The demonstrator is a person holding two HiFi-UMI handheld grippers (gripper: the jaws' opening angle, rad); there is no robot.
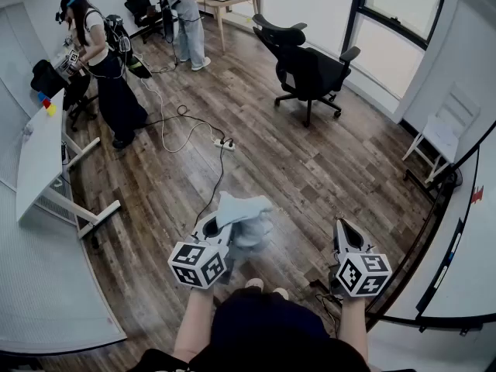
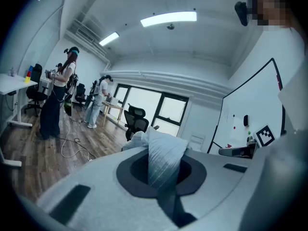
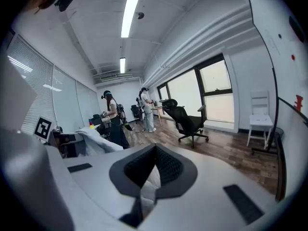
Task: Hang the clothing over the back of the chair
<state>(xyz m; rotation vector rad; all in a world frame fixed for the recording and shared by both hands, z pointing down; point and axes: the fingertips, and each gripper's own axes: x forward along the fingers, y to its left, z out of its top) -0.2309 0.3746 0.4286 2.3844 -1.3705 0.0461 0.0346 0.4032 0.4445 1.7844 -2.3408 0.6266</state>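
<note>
Pale blue-grey clothing (image 1: pixel 246 217) is held by the left gripper (image 1: pixel 218 227), low in the middle of the head view. The jaws of this gripper are closed on a fold of the cloth. In the left gripper view the fabric rises out of the dark recess between them as a crumpled bundle, and a darker strip of it runs down through the gap. The bundle is held up above the wooden floor (image 1: pixel 310 169).

The right gripper (image 1: pixel 346 232) is at the lower right of the head view, apart from the clothing. Its jaws are together at the tips. In the right gripper view a small pale patch shows low in the gap behind the tips, and it cannot be told what it is.

The black office chair (image 1: pixel 310 67) stands in the upper middle of the head view, well apart from both grippers and from the clothing. A white chair (image 1: pixel 438 136) stands at the right edge, by the wall. A white tabletop (image 1: pixel 39 161) runs along the left edge.

Two persons are at the upper left: one in dark trousers (image 1: pixel 105 60) beside the tabletop, and another (image 1: pixel 188 18) higher in the frame, near a wooden table (image 1: pixel 232 2). A white cable (image 1: pixel 174 126) lies in loops on the floor and ends at a power strip (image 1: pixel 225 142)
</note>
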